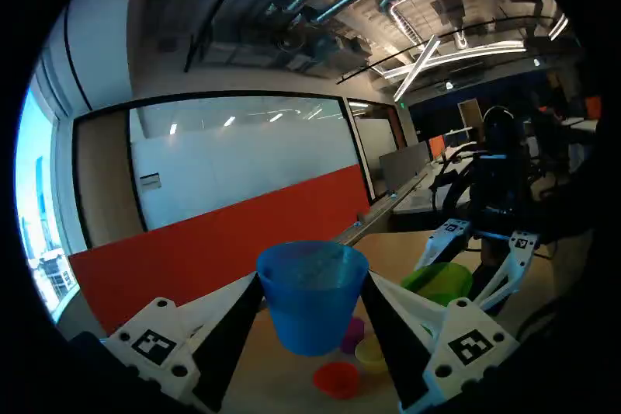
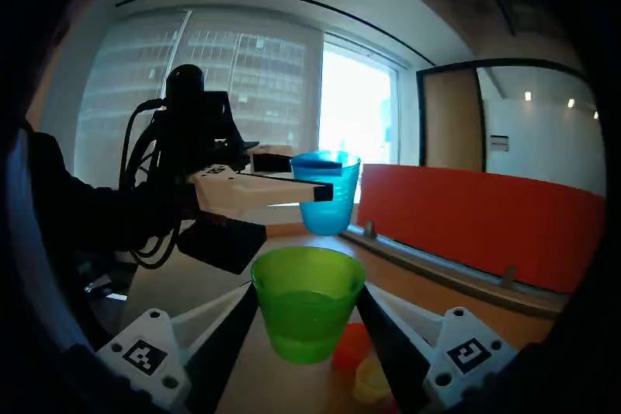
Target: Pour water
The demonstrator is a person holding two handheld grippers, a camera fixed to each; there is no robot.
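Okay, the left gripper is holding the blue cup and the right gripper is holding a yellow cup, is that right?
Not quite. The right gripper is holding a green cup, not a yellow one, as the right gripper view shows. The rest stands: the left gripper is holding the blue cup.

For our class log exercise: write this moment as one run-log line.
left gripper: shut on blue plastic cup, upright | right gripper: shut on green translucent plastic cup, upright | pouring: not begun
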